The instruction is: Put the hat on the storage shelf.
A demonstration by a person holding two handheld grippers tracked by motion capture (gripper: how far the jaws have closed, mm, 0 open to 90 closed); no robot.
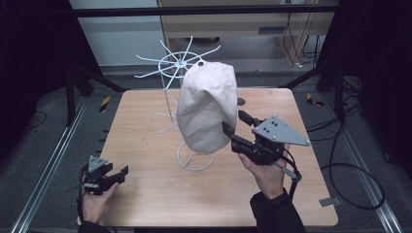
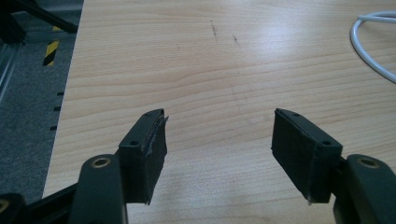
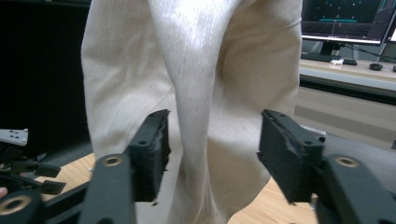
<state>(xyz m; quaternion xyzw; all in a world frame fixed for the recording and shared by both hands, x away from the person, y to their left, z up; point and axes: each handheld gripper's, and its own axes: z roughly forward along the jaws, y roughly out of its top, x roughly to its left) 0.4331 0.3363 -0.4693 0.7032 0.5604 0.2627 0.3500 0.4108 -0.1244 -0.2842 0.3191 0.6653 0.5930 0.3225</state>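
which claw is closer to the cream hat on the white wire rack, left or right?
Right. The right claw sits open at the hat's lower right edge, fabric hanging between its jaws. The left claw is open too, low over the table's near-left corner, well clear of it.

No readable text, label, brand or number is found in any view.

Yellow-and-black hazard-striped tape markings [image 1: 104, 103] are seen on the grey floor beside the light wooden table [image 1: 145, 194], one at its far left corner and another at its far right [image 1: 315, 100]; the left one is also seen in the left gripper view [image 2: 51, 51]. A lit dark monitor screen [image 3: 348, 21] on a desk is shown in the right gripper view, where faint coloured lines and dots are displayed, too small and blurred to be read.
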